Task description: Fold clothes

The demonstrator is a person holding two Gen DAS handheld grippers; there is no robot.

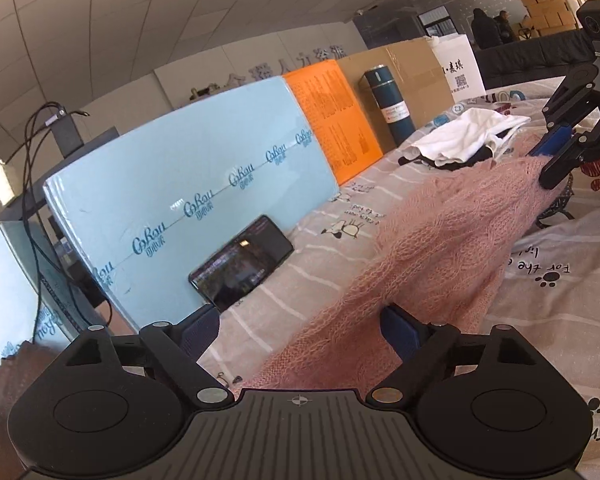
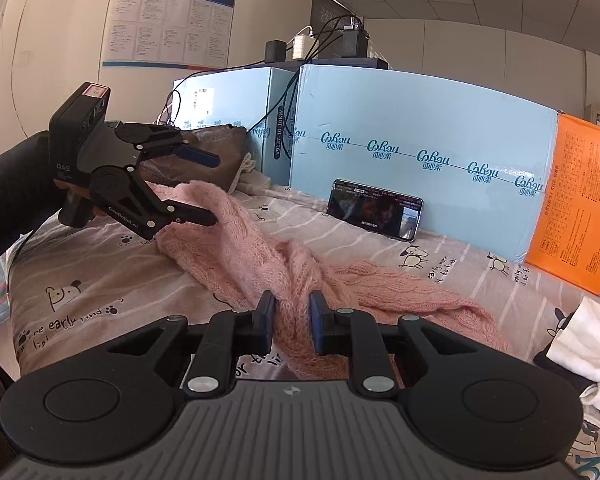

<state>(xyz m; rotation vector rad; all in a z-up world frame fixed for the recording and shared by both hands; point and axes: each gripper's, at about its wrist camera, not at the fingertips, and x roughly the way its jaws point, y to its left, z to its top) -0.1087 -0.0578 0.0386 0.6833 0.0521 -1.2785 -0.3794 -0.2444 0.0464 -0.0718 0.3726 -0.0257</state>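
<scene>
Here our right gripper (image 2: 292, 322) pinches the pink sweater (image 2: 260, 248), while our left gripper (image 1: 300, 320) gapes wide over its other end.

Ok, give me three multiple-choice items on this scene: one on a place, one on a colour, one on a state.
1. Where does the phone stand?
A. Against the blue box
B. On the white clothes
C. On the orange box

2. What colour is the sweater?
A. Grey
B. Pink
C. Green

3. How are the grippers set?
A. Both open
B. Right gripper shut on the sweater, left gripper open
C. Both shut on the sweater

Answers: 1 A, the phone leans on the blue box's front. 2 B, the knit is pink in both views. 3 B, the right pads pinch a bunch of knit, while the left fingers stand spread around the sweater's other end.
</scene>
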